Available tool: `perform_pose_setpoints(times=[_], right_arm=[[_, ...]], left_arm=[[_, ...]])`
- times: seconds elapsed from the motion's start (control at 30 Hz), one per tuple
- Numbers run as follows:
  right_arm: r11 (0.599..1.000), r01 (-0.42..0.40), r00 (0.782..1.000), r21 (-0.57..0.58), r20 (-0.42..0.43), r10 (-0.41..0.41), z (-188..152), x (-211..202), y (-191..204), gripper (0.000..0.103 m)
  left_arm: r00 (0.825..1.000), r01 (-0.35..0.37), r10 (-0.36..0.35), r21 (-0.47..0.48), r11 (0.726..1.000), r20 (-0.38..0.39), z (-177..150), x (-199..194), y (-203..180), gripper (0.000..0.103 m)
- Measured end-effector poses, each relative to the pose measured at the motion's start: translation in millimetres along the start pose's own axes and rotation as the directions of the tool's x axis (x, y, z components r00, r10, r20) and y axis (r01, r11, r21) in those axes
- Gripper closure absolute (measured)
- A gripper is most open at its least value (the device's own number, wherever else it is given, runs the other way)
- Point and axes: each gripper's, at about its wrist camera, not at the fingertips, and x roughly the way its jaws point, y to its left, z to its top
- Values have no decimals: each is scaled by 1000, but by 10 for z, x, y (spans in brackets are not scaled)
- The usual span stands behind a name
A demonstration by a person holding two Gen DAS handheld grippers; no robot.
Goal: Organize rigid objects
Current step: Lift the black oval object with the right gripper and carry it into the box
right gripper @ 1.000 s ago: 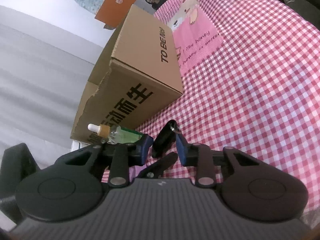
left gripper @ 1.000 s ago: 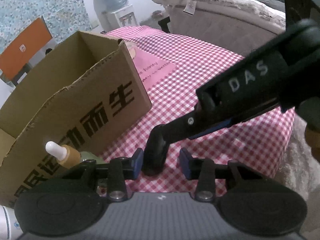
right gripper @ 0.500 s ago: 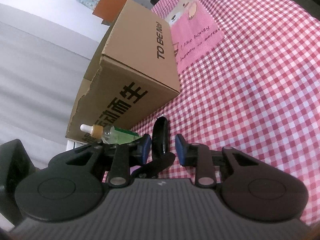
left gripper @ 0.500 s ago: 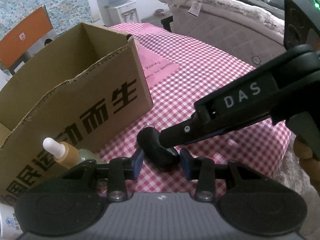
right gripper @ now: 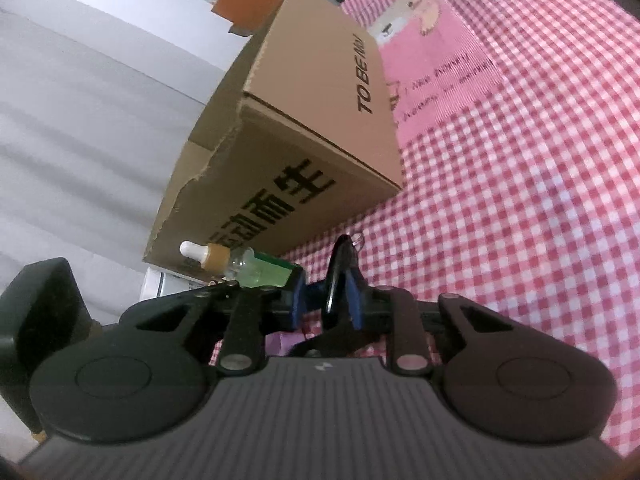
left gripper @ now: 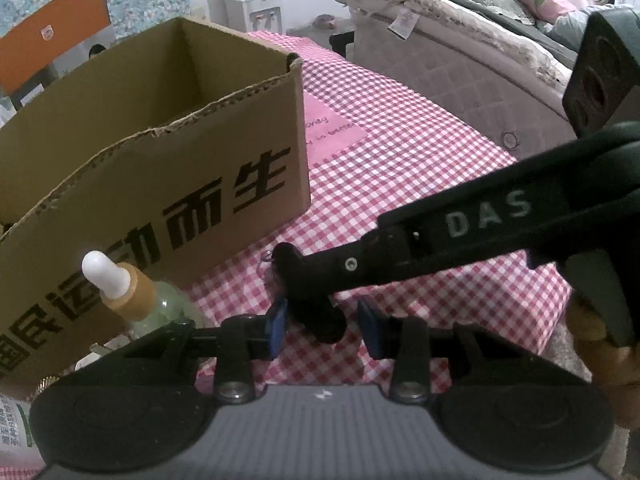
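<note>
A small black fob-like object with a metal ring is held above the red checked tablecloth. My right gripper is shut on the black object; its arm reaches in from the right in the left wrist view. My left gripper is open, with the object between its blue pads, not touching. An open cardboard box stands just left; it also shows in the right wrist view. A green dropper bottle stands by the box's front wall, seen too in the right wrist view.
A pink printed patch lies on the tablecloth beyond the box. A grey sofa stands past the table's far edge. A white labelled bottle sits at the lower left. The table edge runs along the right.
The right gripper has closed on the black object and turned it more upright, lifting it slightly. The left gripper has risen and now looks down into the box.
</note>
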Motion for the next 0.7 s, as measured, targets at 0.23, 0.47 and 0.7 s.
perform_pose_setpoints(times=[0.23, 0.47, 0.7], right_arm=[[999, 36, 999, -3, -7, -36, 37, 162, -67, 88], [999, 41, 999, 0, 19, -41, 7, 171, -24, 87], [997, 56, 993, -46, 103, -51, -97, -287, 230, 87]], left_arm=[[1000, -21, 21, 17, 1000, 19, 13, 22, -21, 71], [999, -10, 8, 39, 999, 49, 3, -98, -95, 72], [988, -1, -12, 83, 997, 155, 83, -531, -232, 72]])
